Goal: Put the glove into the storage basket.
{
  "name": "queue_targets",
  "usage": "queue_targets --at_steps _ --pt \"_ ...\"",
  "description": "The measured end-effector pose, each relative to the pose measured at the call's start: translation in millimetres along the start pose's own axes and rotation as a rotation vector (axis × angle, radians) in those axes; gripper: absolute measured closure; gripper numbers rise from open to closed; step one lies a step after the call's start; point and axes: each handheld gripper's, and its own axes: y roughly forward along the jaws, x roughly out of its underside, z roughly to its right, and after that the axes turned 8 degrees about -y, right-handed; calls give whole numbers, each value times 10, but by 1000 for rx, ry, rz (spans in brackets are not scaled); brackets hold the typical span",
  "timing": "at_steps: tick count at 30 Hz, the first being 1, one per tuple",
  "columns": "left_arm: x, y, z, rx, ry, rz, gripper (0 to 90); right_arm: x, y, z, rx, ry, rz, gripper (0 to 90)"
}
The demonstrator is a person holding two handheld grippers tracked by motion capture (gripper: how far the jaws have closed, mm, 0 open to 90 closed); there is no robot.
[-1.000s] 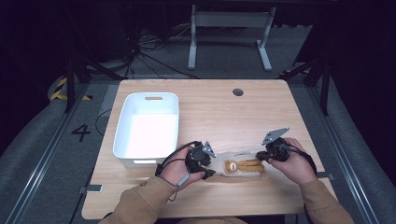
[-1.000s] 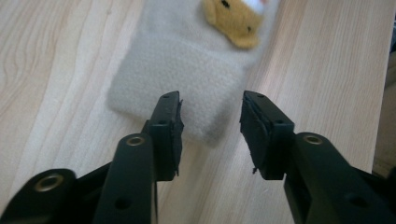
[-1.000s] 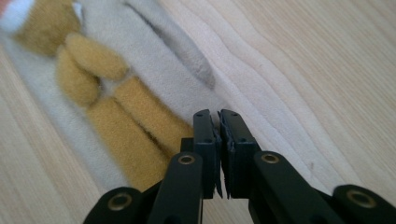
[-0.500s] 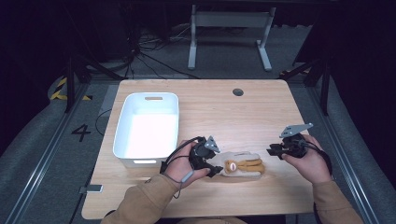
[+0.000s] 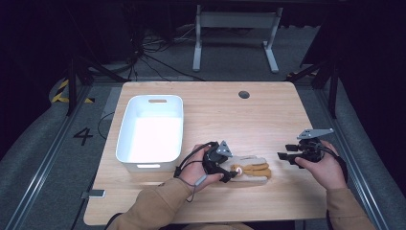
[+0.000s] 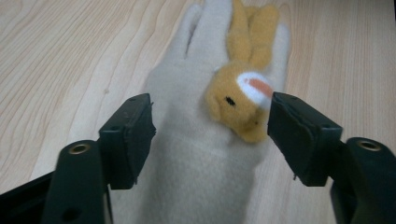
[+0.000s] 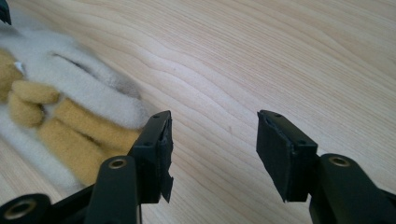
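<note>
One second ago the right gripper [image 5: 283, 156] sat at the tan end of the cream glove [image 5: 250, 171], low and centre-right in the high view, close to the left gripper [image 5: 231, 173]. Half a second ago it had pulled away toward the right edge of the frame, leaving bare wood between itself and the glove. Now it lies a little lower in the frame than half a second ago, with its jaws spread over bare table [image 7: 280, 60]. The glove has shifted slightly rightward since the first picture.
</note>
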Motion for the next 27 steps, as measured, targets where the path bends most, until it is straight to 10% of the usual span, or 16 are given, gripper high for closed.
queue_targets --at_steps 13,27 --pt "35 247 -19 23 58 47 186 43 -74 12 13 26 29 435" --pt "50 405 -64 23 48 -7 150 38 -50 -12 14 15 31 427"
